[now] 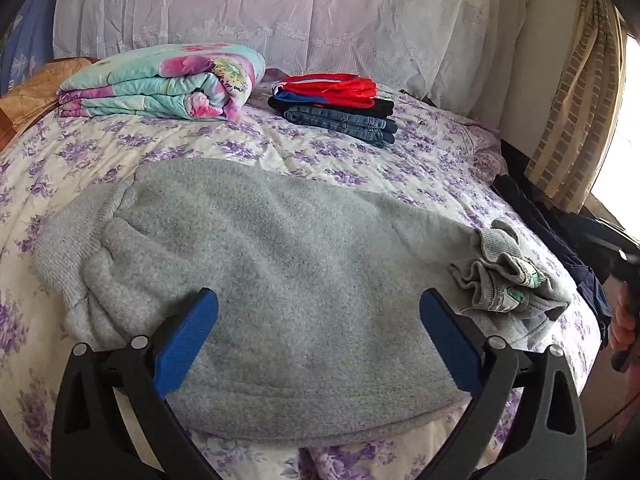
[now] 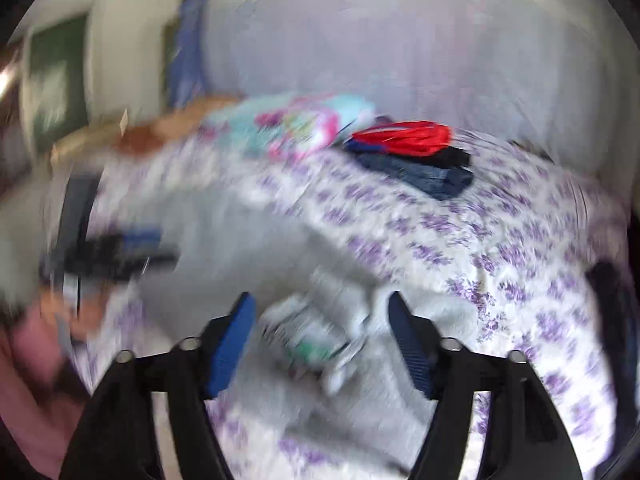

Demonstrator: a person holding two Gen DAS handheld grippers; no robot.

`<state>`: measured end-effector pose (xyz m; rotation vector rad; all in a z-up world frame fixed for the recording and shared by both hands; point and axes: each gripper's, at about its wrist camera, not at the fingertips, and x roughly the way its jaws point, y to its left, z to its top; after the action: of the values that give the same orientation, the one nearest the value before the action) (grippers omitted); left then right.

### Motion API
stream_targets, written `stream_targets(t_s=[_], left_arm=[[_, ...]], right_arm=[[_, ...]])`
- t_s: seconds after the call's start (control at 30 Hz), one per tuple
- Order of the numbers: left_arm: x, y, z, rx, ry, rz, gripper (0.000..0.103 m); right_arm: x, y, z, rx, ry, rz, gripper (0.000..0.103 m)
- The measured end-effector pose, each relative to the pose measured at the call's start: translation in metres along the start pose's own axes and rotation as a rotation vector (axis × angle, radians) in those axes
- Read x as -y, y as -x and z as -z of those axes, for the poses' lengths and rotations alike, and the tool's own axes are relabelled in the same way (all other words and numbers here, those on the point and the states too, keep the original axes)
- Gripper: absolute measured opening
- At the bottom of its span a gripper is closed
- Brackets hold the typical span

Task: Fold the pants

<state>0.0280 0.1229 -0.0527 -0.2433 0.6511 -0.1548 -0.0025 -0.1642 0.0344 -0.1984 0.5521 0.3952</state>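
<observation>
Grey fleece pants lie flat across the floral bedspread, with their bunched waistband and label at the right. My left gripper hovers over the near half of the pants, open, with nothing between its blue pads. The right wrist view is blurred. In it my right gripper stands open above the waistband end of the pants, and its pads are clear of the cloth. The left gripper shows as a dark smear at the left, and a hand shows at the right edge.
At the back of the bed are a folded flowered quilt and a stack of folded clothes, red on top and denim below. A dark garment hangs off the bed's right edge. A curtain and bright window lie beyond.
</observation>
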Motion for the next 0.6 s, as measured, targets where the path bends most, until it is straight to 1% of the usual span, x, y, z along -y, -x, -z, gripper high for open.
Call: stream_targets(t_s=[0.03,0.07,0.1,0.13,0.17,0.2,0.23,0.3,0.33,0.37,0.43,0.5,0.53,0.57,0.6], left_arm=[[0.0,0.0,0.0,0.001,0.003,0.004,0.099],[-0.001,0.003,0.001,0.002,0.005,0.004,0.099],[-0.001,0.004,0.002,0.003,0.003,0.001,0.099],[0.0,0.003,0.001,0.002,0.001,-0.002,0.099],[0.0,0.003,0.001,0.003,0.001,-0.003,0.099],[0.0,0.003,0.001,0.003,0.0,-0.006,0.099],[0.0,0.003,0.001,0.002,-0.001,-0.006,0.099],[0.0,0.003,0.001,0.0,-0.004,-0.01,0.099],[0.001,0.003,0.001,-0.001,-0.007,-0.013,0.099],[0.001,0.002,0.001,-0.002,-0.011,-0.016,0.099],[0.003,0.001,0.002,-0.005,-0.018,-0.025,0.099],[0.006,-0.001,0.002,-0.008,-0.029,-0.04,0.099],[0.007,-0.001,0.003,-0.009,-0.035,-0.047,0.099],[0.008,0.0,0.004,-0.008,-0.041,-0.05,0.099],[0.008,0.0,0.004,-0.006,-0.043,-0.05,0.099]], right_arm=[[0.016,-0.01,0.0,0.008,-0.08,0.014,0.042],[0.027,-0.03,-0.005,0.003,-0.138,0.028,0.034],[0.036,-0.05,-0.002,-0.02,-0.184,0.038,0.032],[0.041,-0.071,0.01,-0.077,-0.21,0.035,0.032],[0.042,-0.092,0.025,-0.15,-0.223,0.014,0.032],[0.042,-0.101,0.038,-0.158,-0.23,0.009,0.032],[0.044,-0.098,0.041,-0.116,-0.235,0.01,0.032],[0.049,-0.091,0.033,-0.139,-0.266,-0.007,0.033],[0.049,-0.078,0.031,-0.126,-0.29,-0.032,0.033],[0.051,-0.062,0.026,-0.082,-0.306,-0.047,0.033],[0.059,-0.038,0.016,0.007,-0.303,-0.002,0.033],[0.07,-0.035,0.012,0.04,-0.317,0.037,0.033],[0.079,-0.045,0.013,0.021,-0.339,0.049,0.033],[0.087,-0.062,0.016,-0.036,-0.35,0.068,0.033],[0.095,-0.084,0.024,-0.133,-0.344,0.087,0.033]])
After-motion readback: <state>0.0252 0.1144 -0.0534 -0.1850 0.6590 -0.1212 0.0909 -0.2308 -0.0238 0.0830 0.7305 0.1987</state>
